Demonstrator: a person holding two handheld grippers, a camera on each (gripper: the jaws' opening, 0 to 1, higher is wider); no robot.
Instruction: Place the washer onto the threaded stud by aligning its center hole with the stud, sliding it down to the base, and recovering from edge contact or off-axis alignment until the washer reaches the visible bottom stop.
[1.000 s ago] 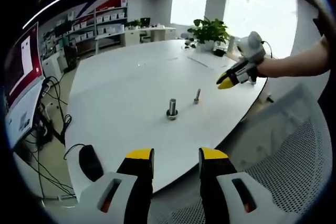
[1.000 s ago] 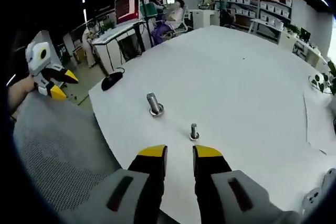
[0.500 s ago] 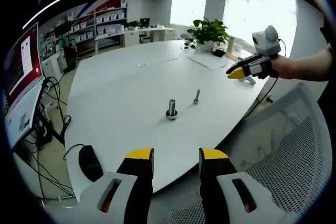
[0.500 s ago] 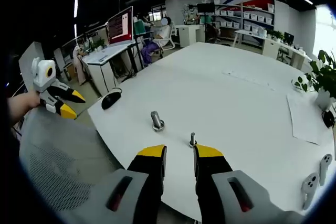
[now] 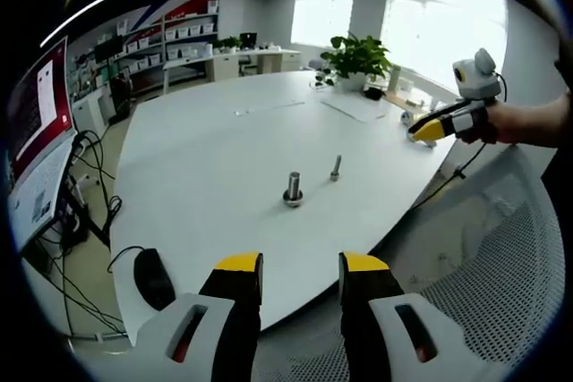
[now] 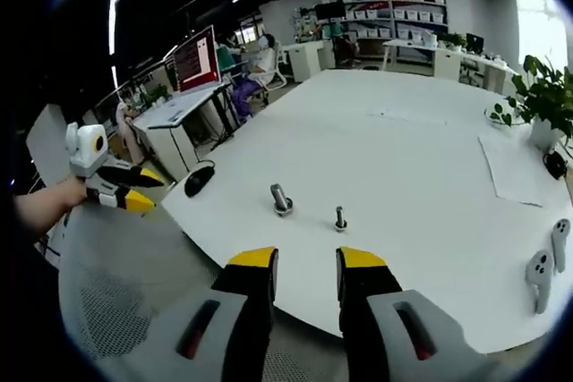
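Two upright metal studs stand on the white table (image 5: 206, 140). The thicker threaded stud (image 5: 293, 187) has a wider ring at its base; whether that ring is the washer I cannot tell. A thinner bolt (image 5: 336, 166) stands just to its right. My left gripper (image 5: 301, 266) hangs open and empty off the table's near edge. My right gripper (image 6: 306, 261) is also open and empty, well back from the thick stud (image 6: 281, 200) and the thin bolt (image 6: 340, 218). Each gripper appears in the other's view, hand-held: the right gripper (image 5: 431, 128), the left gripper (image 6: 134, 191).
A black mouse (image 5: 154, 276) lies near the table's left corner. A grey mesh chair back (image 5: 488, 257) is by the table's edge. A potted plant (image 5: 358, 53) and a paper sheet (image 5: 356, 105) are at the far side. White controllers (image 6: 542, 270) rest on the table.
My right gripper has drawn back from the table, so the studs look smaller and farther in its view. The left gripper has stayed put. The studs have not moved.
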